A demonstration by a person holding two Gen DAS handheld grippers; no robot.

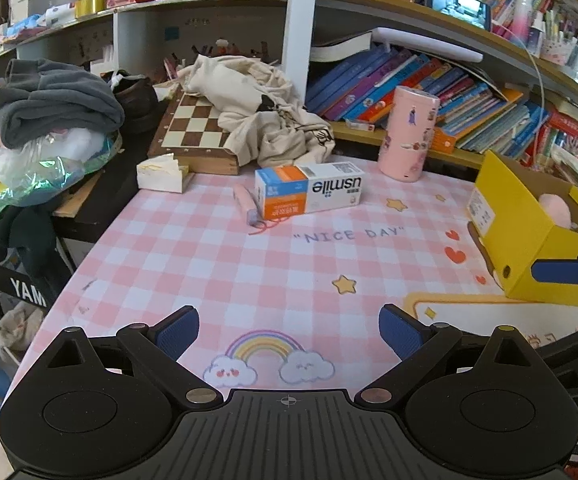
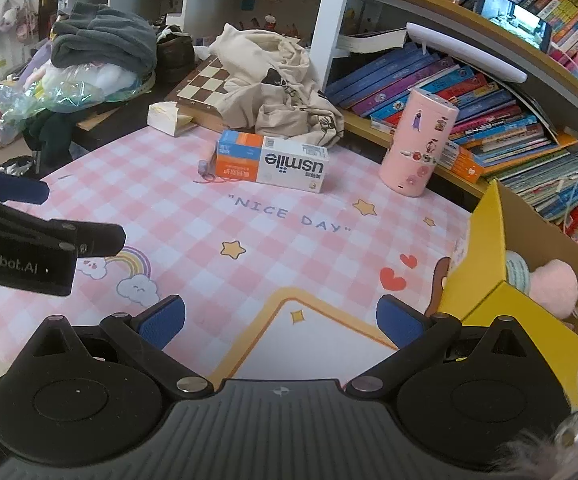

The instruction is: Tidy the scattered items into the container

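A white and orange "usmile" box (image 1: 308,190) (image 2: 271,165) lies on the pink checked mat. A small pink stick item (image 1: 246,203) (image 2: 206,163) lies at its left end. A pink cylinder with stickers (image 1: 408,133) (image 2: 421,142) stands upright at the back right. A yellow cardboard box (image 1: 529,220) (image 2: 485,264) stands at the right and holds a pink plush (image 2: 549,286). My left gripper (image 1: 289,334) is open and empty above the rainbow print. My right gripper (image 2: 281,322) is open and empty, beside the yellow box's near corner.
A chessboard (image 1: 193,128) with a cream cloth bag (image 1: 265,116) on it sits at the back. A tissue pack (image 1: 161,174) lies at the mat's far left corner. Book shelves (image 1: 449,96) line the back right. Piled clothes (image 1: 53,100) stand at the left.
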